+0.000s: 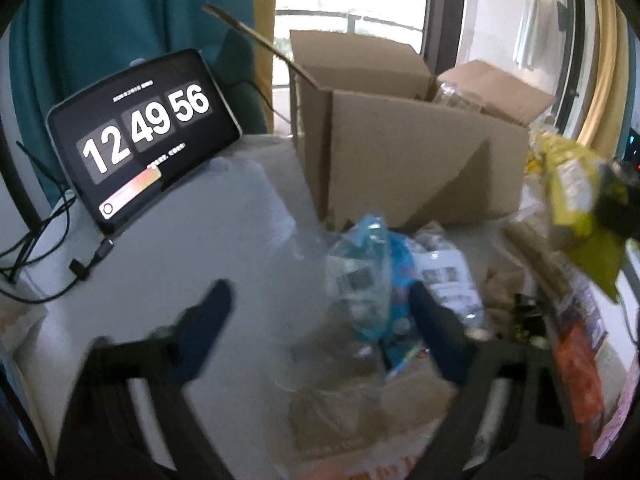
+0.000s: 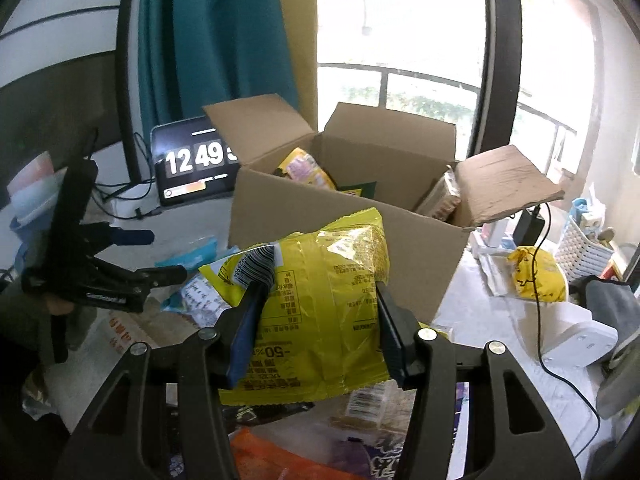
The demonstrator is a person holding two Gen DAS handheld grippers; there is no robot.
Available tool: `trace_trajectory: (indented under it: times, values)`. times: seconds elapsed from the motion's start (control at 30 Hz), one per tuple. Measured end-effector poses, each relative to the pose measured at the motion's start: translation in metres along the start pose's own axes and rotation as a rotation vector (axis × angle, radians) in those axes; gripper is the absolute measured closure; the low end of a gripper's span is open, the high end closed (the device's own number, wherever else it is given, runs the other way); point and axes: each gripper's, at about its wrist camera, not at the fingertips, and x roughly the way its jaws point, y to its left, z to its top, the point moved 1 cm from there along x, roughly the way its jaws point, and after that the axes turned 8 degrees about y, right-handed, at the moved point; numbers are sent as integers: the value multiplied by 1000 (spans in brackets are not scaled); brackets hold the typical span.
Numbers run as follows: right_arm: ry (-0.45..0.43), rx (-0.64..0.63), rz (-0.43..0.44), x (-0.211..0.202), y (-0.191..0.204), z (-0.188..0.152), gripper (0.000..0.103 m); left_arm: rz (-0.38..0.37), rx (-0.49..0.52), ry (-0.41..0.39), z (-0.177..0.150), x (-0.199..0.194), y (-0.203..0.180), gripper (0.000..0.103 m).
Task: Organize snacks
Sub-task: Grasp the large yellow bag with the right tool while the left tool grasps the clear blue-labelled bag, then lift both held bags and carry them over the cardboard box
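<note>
My right gripper (image 2: 320, 286) is shut on a yellow snack bag (image 2: 320, 328), held above the snack pile in front of the open cardboard box (image 2: 340, 236). In the left wrist view the same yellow bag (image 1: 576, 196) hangs at the right edge, beside the box (image 1: 400, 152). My left gripper (image 1: 320, 304) is open and hovers low over the table. A blue and clear packet (image 1: 360, 276) lies between its fingers, close to the right finger and well apart from the left one. The right wrist view has the left gripper (image 2: 160, 254) at left. Other yellow packets (image 2: 308, 168) lie in the box.
A tablet showing a clock (image 1: 148, 128) leans at the back left with cables beside it. Several snack packets cover the table near me, among them an orange one (image 2: 272, 456). To the right are a white basket (image 2: 584, 244), a round yellow pack (image 2: 536, 276) and a white device (image 2: 576, 336).
</note>
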Motion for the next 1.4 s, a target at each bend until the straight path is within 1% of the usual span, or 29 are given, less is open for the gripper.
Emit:
trace_trajectory:
  times: [0.03,0.07,0.17,0.23,0.27,0.3,0.4,0.57,0.73,0.97,1.2,1.4]
  values:
    - [-1,4,-2,0,-3,0,47,-1,-1,10,1,4,2,32]
    - [-1,6,-5,1,-4,1,47,-4,-2,18,2,7,4,34]
    - [-4,13,-11,1,-9,3,47,-15,23,18,3,10,4,47]
    - [-7,20,-16,1,-12,4,47,-15,46,13,5,8,0,65]
    - [-9,24,-17,1,-13,5,47,-19,55,12,6,8,-2,70]
    - [-12,28,-19,0,-14,5,47,-23,58,13,7,8,-3,72]
    - [-22,37,-25,-4,-16,5,47,-31,65,10,8,7,-3,72]
    - [-37,42,-40,-13,-20,6,47,-42,37,-8,10,-4,4,72]
    - [-61,50,-54,-24,-27,9,47,-25,12,-61,17,-28,13,73]
    - [-96,53,-65,-37,-35,15,47,-7,5,-131,32,-58,13,72]
    - [-130,54,-70,-48,-43,24,47,6,23,-215,53,-89,5,72]
    - [-165,57,-74,-55,-53,33,47,5,39,-258,70,-102,-4,72]
